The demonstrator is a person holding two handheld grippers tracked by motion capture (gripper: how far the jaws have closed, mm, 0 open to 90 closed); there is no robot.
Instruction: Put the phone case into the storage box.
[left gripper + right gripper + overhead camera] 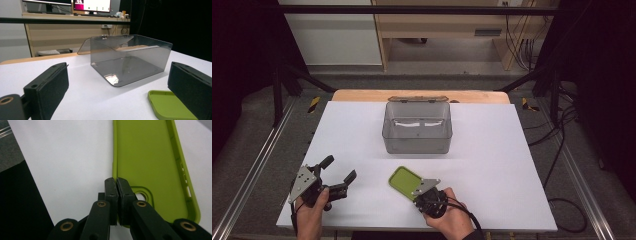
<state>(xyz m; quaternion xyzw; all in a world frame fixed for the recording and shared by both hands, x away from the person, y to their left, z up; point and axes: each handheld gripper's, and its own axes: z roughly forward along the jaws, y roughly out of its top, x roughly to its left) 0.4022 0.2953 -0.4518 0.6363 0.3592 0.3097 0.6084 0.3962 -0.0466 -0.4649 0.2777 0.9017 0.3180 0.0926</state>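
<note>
The work looks to be at its start: the green phone case (405,181) lies flat on the white table (492,165), near its front edge, well apart from the clear box (417,127) that stands open farther back. The right gripper (116,182) has its jaws pinched together on the case's near rim — the thin edge sits between the pads, so the grip looks made, but the case is not yet lifted. What is left, by my guess, is to raise it, carry it over and drop it in the box.

The left gripper (339,171) rests at the table's left with its jaws wide apart, holding nothing.

The case is soft-looking, matte, a shallow tray with rounded corners and a camera cut-out. The box is smoky see-through plastic, hard and glossy — its hinged lid (107,43) tilts back behind it.
</note>
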